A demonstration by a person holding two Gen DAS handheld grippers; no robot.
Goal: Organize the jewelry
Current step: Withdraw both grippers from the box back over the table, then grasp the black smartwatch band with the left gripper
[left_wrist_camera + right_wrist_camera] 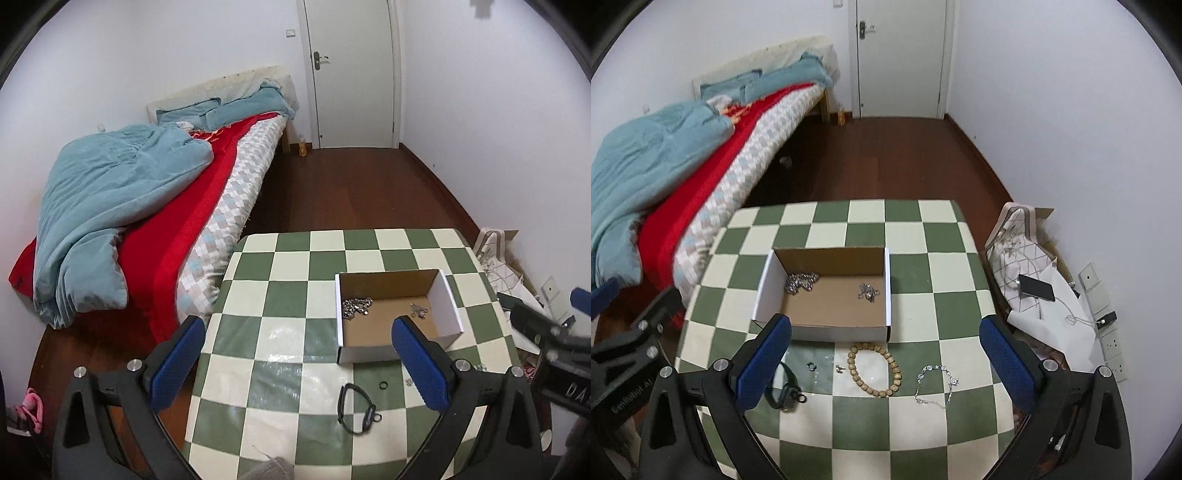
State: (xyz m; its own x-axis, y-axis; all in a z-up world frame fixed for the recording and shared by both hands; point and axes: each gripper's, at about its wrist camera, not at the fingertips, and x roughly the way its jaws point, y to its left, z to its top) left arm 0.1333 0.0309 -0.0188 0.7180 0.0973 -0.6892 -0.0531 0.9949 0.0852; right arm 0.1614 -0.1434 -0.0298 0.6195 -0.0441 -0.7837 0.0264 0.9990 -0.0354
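Both jaws spread wide, left gripper (299, 365) and right gripper (886, 363), holding nothing (hovering over green-and-cream checkered table (908, 424)). Brown wooden bead bracelet (874, 369) lying just in front of open white cardboard box (827, 334).

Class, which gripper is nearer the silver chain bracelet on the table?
Right. The right gripper hovers over the silver chain bracelet; the left gripper is farther left, near the black band.

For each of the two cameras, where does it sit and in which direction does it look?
Left wrist: on the left tongs, facing the table's left part and the bed; own open blue fingers show.
Right wrist: on the right tongs, facing the table's middle and the door; own open fingers show.
Shared: the cardboard box, the black band, and each other's tongs at the edge.
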